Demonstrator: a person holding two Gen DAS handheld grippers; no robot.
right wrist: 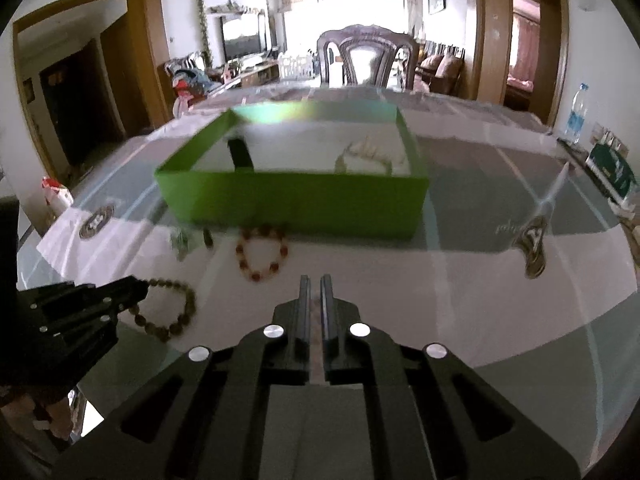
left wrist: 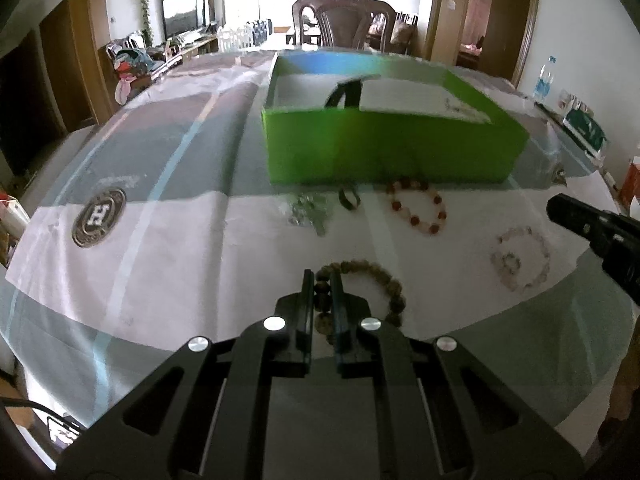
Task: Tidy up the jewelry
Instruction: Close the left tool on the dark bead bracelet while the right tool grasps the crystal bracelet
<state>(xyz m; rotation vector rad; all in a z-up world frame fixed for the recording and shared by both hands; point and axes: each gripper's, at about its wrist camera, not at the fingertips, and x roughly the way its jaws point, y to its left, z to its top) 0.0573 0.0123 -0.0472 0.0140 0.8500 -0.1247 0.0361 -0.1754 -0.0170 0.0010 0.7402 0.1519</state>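
Nearest the cameras, a brown bead bracelet is clamped by the left tool; the right tool is nearly closed, empty. Beyond, a red bracelet is seen lying before the green box, wherein a white card is held.

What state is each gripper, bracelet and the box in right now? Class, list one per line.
left gripper: shut on the brown bead bracelet
right gripper: nearly shut, holding nothing
green box: open, no lid on
red bead bracelet: flat on the table, untouched
pale bead bracelet: flat on the table, untouched
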